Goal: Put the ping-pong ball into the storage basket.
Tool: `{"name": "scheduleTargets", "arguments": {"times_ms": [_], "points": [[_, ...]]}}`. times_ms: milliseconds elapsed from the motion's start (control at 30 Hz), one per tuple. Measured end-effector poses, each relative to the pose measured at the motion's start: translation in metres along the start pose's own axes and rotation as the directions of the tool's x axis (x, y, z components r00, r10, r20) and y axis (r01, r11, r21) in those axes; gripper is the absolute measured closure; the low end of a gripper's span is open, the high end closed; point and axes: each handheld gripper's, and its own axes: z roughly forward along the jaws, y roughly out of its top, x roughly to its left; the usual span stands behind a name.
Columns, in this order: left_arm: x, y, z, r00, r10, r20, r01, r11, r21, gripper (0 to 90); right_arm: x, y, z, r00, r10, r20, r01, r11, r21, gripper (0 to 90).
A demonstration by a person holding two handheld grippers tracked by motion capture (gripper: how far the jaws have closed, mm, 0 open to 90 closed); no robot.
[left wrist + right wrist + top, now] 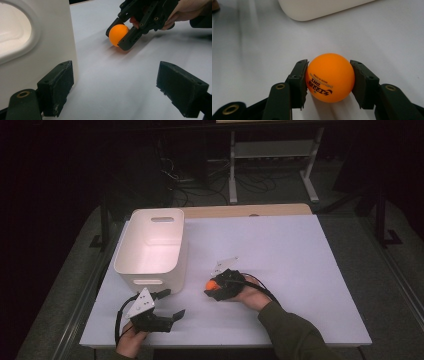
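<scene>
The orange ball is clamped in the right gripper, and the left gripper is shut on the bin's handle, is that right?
Not quite. The right gripper is indeed shut on the orange ball, but the left gripper holds nothing: the left gripper view shows its jaws standing wide apart over the white table, beside the white bin, not on its handle.

Print: dark lettering on small orange plastic ball (329, 77) | orientation: showing upside down | legibility: large word and finer lines reading unclear
</scene>
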Motion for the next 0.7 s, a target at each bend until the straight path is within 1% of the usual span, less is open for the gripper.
{"name": "scheduleTargets", "arguments": {"times_ms": [500,700], "points": [[-0.0001,0.0,-0.0001,1.0,0.001,0.0,-0.001,1.0,-0.001,14.1,0.0028,0.0064,-0.0038,0.9999,-0.003,-0.014,0.003,1.0,-0.01,49.5],[-0.0002,0.0,-0.0001,1.0,0.001,0.0,-0.001,1.0,0.0,14.1,0.002,0.0078,-0.0064,0.9998,0.005,-0.018,-0.005,1.0,-0.013,49.5]]}}
